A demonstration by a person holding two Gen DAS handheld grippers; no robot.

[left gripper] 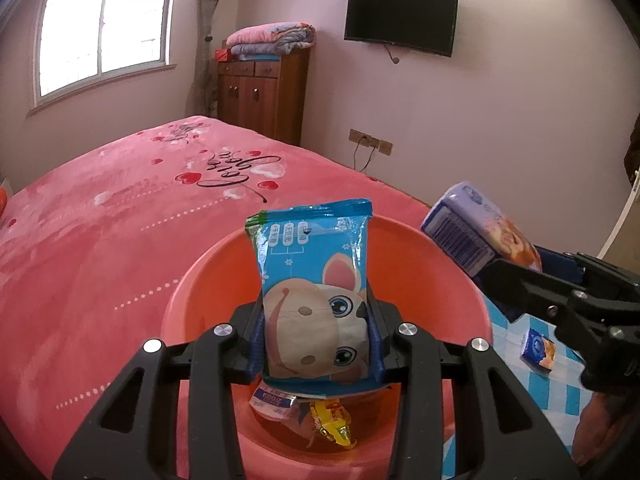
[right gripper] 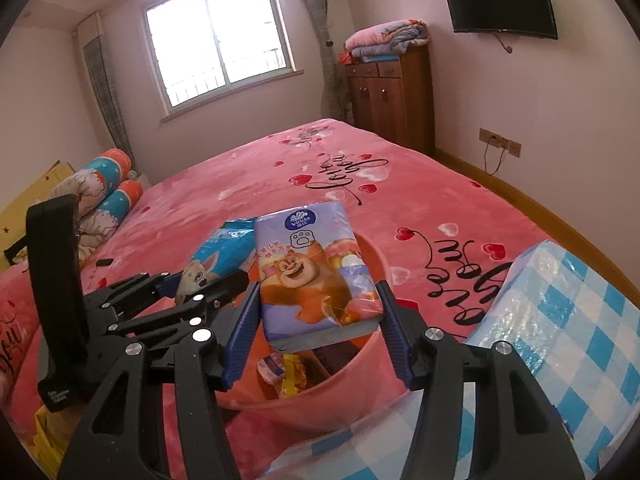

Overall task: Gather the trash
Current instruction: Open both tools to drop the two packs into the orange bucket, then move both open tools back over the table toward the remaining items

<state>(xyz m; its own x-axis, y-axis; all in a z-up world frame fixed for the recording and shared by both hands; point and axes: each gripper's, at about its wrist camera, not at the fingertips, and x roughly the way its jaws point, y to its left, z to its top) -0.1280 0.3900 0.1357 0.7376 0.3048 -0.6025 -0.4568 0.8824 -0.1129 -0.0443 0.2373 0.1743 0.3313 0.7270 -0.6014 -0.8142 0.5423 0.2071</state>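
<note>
Left wrist view: the left gripper (left gripper: 316,340) has its blue ribbed fingers (left gripper: 256,344) nearly closed on the lower half of a blue glossy plastic packet printed with a cartoon rabbit (left gripper: 316,280), held upright directly above the round coral-pink plastic basin (left gripper: 192,276). The packet looks light and soft; its film is slick and crinkles, so a hold across the flat sides near the middle, as here, seems safest against slipping. In the bottom of the basin lie a crumpled white wrapper (left gripper: 272,402) and a yellow foil sweet wrapper (left gripper: 332,424), both thin and creased. The basin rests on the pink fleece bedspread with red hearts and black script (left gripper: 100,240), a plush, yielding surface.

Right wrist view: the right gripper (right gripper: 320,328) holds a lilac film-wrapped tissue pack printed with a brown cartoon bear (right gripper: 316,276) over the same basin's rim (right gripper: 352,364). Its fingers (right gripper: 242,332) stand a little wider, flanking the pack's near end; whether they press or have slackened cannot be told. The pack is a squashy, rounded block, probably light, best gripped across its narrow width. At far right lies a blue-and-white checked plastic-covered bundle (right gripper: 568,320).

A small blue carton (left gripper: 538,350) lies on that checked surface, uncollected.
</note>
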